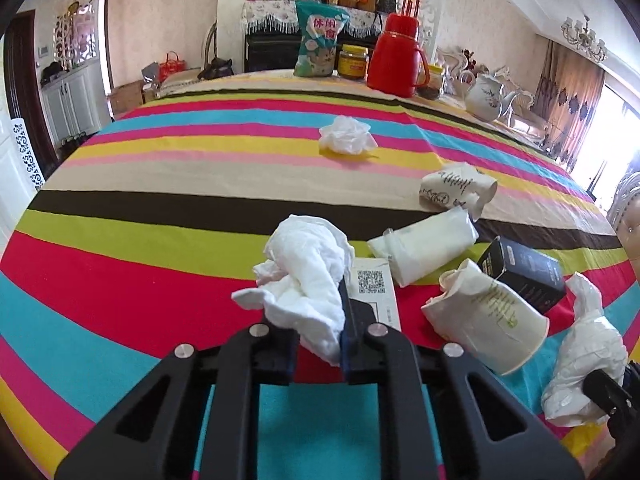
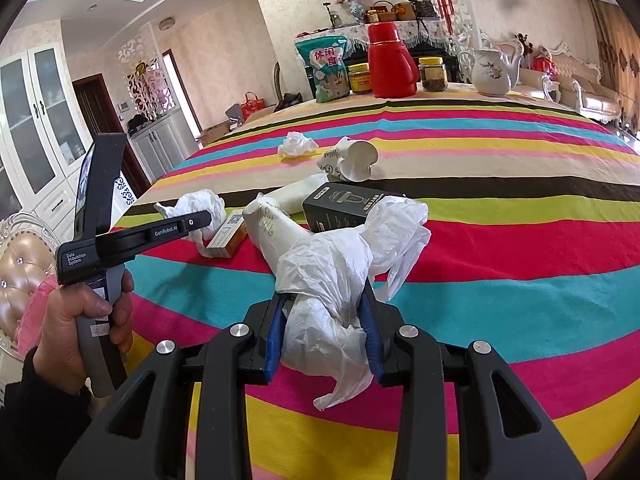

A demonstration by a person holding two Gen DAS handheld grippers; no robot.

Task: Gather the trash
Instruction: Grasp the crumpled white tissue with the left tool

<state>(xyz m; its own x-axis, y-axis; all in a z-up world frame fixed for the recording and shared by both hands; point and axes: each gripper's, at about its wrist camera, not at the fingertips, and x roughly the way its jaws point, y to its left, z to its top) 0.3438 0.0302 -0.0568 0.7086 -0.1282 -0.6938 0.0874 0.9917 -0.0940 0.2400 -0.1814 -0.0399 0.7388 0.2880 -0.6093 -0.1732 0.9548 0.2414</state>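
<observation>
Tissue wad: a crumpled white tissue wad sits right between the left fingers, which are closed tight on it; most of it sticks out past the tips.
Left gripper: the left gripper is squeezing that wad just over the striped surface (a hand holds its handle, seen from the right camera).
Plastic bag: a wrinkly white plastic bag is pinched between the right fingers, with bits hanging out in front and below.
Right gripper: the right gripper is shut on the bag, near the front edge of the surface.
Near cup: a squashed paper cup lies on its side between the two grippers, just beside a black box.
Small box: a white box with a square code lies flat just behind the tissue wad.
Soft pack: a white soft pack lies behind the small box.
Far cup: another squashed cup lies farther back.
Far tissue: one more tissue ball sits alone near the middle, well apart from the rest.
Back edge: a snack bag, a jar, a red flask and a white teapot stand in a row.
</observation>
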